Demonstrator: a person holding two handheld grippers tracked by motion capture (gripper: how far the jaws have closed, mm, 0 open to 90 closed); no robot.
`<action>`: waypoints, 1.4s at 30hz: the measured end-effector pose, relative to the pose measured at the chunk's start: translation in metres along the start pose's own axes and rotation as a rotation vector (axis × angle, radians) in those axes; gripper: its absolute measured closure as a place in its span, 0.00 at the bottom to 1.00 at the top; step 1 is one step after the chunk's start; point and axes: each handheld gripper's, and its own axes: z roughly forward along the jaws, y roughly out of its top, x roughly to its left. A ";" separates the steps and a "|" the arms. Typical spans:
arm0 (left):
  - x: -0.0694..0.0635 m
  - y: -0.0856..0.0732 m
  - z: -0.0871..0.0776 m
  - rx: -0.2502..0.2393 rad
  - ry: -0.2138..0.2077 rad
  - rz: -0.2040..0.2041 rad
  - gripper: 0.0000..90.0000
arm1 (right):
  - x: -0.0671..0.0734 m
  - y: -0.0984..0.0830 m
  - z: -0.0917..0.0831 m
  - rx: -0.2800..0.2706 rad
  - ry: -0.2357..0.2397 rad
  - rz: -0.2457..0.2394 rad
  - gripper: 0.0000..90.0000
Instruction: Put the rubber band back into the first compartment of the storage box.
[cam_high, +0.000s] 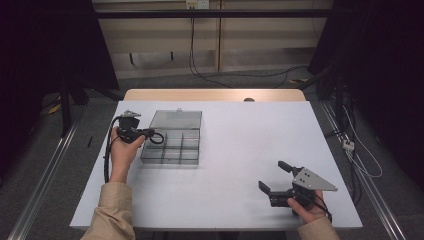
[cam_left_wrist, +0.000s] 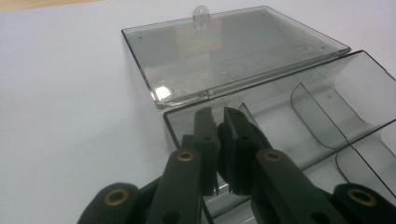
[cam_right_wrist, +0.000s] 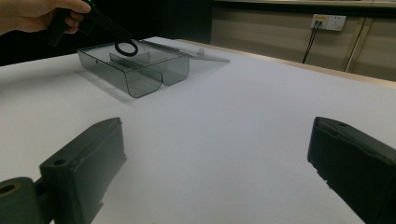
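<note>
A clear grey plastic compartment box (cam_high: 172, 148) stands on the white table (cam_high: 240, 150) at the left, its lid (cam_high: 176, 119) folded open flat behind it. My left gripper (cam_high: 150, 134) hovers over the box's left compartments, shut on a black ring (cam_high: 158, 138). In the left gripper view the jaws (cam_left_wrist: 217, 116) are pressed together above the box (cam_left_wrist: 327, 107), with the lid (cam_left_wrist: 233, 51) beyond. The right gripper view shows the ring (cam_right_wrist: 126, 48) hanging over the box (cam_right_wrist: 140, 70). My right gripper (cam_high: 272, 176) rests low near the table's front right, open and empty (cam_right_wrist: 217, 158).
The box's inner dividers form several small compartments. A wooden strip (cam_high: 215, 95) runs along the table's far edge. Cables (cam_high: 200, 70) lie on the floor beyond it. A wall socket (cam_right_wrist: 328, 21) sits on the far wall.
</note>
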 end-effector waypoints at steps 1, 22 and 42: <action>0.000 0.000 0.001 0.000 0.000 0.004 0.94 | 0.000 0.000 0.000 0.000 0.000 0.001 0.04; -0.007 0.001 0.008 -0.003 0.011 0.026 0.87 | 0.001 0.000 0.000 -0.003 0.006 -0.002 0.04; -0.015 0.003 -0.006 -0.008 -0.045 -0.015 0.60 | 0.000 0.000 -0.002 0.002 0.006 -0.001 0.04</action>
